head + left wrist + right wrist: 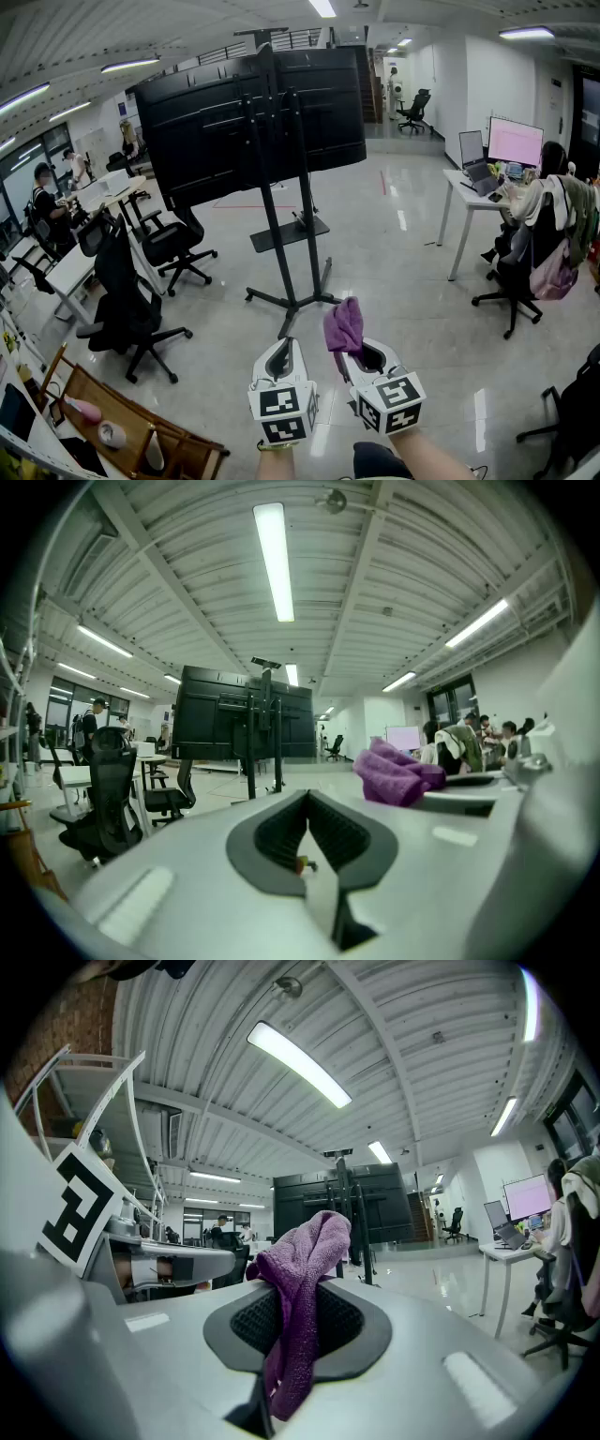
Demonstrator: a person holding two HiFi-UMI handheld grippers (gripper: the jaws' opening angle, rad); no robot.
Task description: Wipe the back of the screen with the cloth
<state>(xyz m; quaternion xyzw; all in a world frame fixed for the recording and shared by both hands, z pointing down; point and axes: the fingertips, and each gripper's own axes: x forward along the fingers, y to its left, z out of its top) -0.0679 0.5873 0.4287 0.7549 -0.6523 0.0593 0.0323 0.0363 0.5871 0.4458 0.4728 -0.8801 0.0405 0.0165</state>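
The big black screen (253, 117) stands on a wheeled floor stand (291, 291), its back panel facing me; it also shows far off as the screen (246, 726) and the screen (349, 1206). My right gripper (354, 353) is shut on a purple cloth (344, 324), which bunches above the jaws and hangs through them as the cloth (300, 1293). My left gripper (278, 360) is beside it, shut with nothing between the jaws (306, 832). Both grippers are held low, well short of the screen.
Black office chairs (141, 309) and white desks (80, 262) stand at the left. A desk with monitors (497, 159) and a seated person (548, 216) are at the right. A wooden rack (122, 427) is at bottom left. Shiny open floor lies between me and the stand.
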